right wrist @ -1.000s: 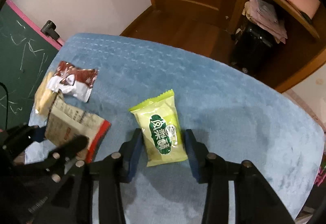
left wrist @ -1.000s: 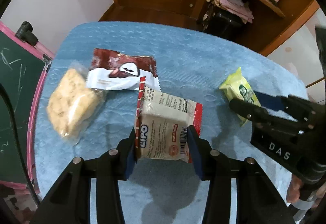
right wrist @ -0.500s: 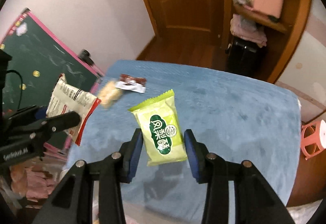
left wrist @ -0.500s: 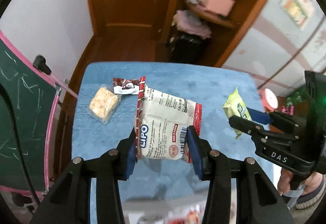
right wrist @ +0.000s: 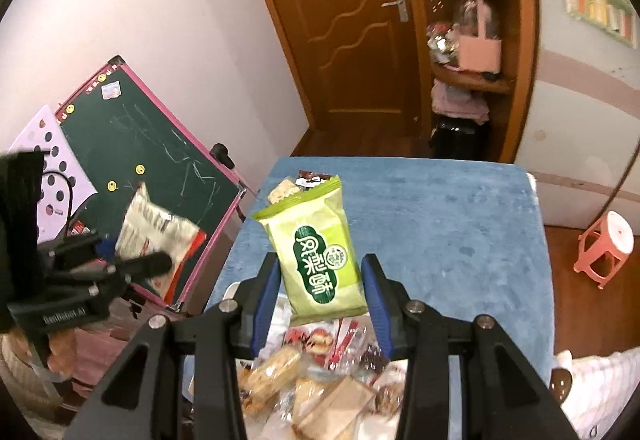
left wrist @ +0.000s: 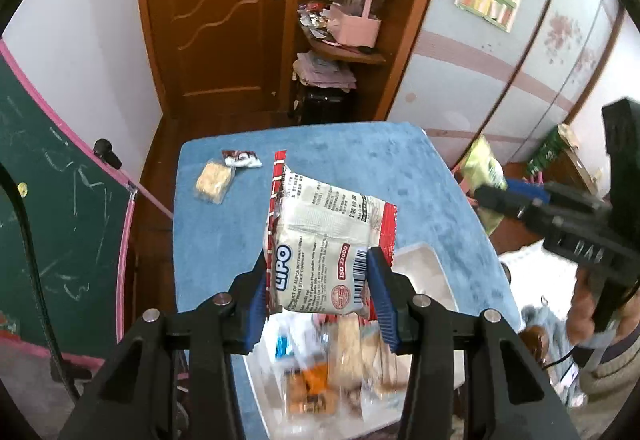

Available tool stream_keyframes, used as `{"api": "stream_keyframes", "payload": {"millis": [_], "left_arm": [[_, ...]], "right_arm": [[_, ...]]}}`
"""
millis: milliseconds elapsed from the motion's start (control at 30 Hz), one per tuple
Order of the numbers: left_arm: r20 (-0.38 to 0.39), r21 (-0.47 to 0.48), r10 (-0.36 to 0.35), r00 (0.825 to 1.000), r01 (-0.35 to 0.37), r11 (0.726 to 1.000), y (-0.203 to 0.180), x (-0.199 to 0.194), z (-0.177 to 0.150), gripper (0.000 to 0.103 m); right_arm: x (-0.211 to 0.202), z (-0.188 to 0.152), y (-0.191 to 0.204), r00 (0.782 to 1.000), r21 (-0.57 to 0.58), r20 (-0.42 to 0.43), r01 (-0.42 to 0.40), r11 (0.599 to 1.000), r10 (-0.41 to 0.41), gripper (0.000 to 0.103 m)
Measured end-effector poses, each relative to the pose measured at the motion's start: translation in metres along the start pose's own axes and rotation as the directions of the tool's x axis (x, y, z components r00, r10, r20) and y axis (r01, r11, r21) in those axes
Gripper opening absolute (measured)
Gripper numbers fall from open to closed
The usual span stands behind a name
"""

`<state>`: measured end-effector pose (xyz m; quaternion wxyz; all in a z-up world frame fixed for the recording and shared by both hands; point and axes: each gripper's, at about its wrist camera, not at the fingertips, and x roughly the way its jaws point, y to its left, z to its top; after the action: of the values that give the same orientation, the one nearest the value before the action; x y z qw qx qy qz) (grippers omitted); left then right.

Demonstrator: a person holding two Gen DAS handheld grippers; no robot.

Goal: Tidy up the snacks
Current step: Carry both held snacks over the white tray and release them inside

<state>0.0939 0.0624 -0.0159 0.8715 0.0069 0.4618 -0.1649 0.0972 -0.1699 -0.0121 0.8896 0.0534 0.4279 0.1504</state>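
My left gripper is shut on a white and red Lipo snack pack, held high above a white tray full of wrapped snacks. My right gripper is shut on a green snack pack, also held above the tray's snack pile. The right gripper shows at the right of the left wrist view with the green pack. The left gripper and its pack show at the left of the right wrist view.
A blue cloth covers the table. At its far left corner lie a clear-wrapped pale cake and a brown and white packet. A green chalkboard stands left of the table. A pink stool stands right.
Both grippers have risen and pulled back from the table top with their packs. The tray of snacks has come into view under them.
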Motion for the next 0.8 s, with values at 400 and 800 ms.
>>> {"api": "stream_keyframes", "payload": {"millis": [400,800], "left_arm": [[-0.087,-0.002,0.061,0.994,-0.062,0.998,0.003,0.016,-0.069,0.044],[-0.144,0.016,0.09,0.986,-0.088,0.996,-0.001,0.031,-0.081,0.084]], "right_arm": [[-0.004,-0.072,0.022,0.989,0.019,-0.107,0.108,0.994,-0.105,0.042],[0.017,-0.089,0.015,0.969,0.09,-0.195,0.17,0.981,-0.15,0.053]]}}
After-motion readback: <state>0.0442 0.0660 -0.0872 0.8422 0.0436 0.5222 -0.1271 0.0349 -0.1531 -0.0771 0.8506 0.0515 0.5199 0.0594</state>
